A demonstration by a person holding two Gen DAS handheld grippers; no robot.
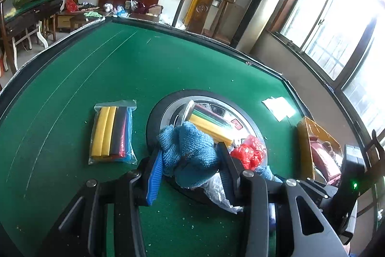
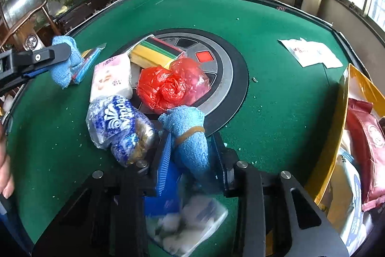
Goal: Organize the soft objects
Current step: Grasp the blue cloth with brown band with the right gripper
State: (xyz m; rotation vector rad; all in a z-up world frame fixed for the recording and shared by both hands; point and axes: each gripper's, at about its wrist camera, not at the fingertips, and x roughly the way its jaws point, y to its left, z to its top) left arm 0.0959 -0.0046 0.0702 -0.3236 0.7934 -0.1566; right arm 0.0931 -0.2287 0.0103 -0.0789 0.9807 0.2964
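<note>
A crumpled blue microfibre cloth point(image 1: 190, 148) was pinched between the fingers of the left gripper point(image 1: 190, 160) and held above the green felt table point(image 1: 96, 69), near the round grey-and-black hub point(image 1: 252, 127) at its centre. A second blue microfibre cloth, rolled and bound by a tan rubber band point(image 2: 190, 139), was clamped between the pressed-in fingers of the right gripper point(image 2: 191, 153); the grip was seen to lie below the band, on the thicker end of the roll.

The step in hand was judged to be the carrying of both cloths to one place. A yellow-rimmed box point(image 2: 336, 136), already filled with soft packets, stood at the right edge of the table and was taken as the likely store, though that could not be confirmed.

For a clean lift, the roll would best be raised straight up before any sideways travel, since a crumpled red plastic bag point(image 2: 172, 84) touched its tip and a blue-and-white tissue pack point(image 2: 120, 127) lay just beside it. A steady squeeze would be needed so that the soft roll was not pulled out of its band. The bag of coloured foam tubes point(image 1: 112, 134) lay well apart.
</note>
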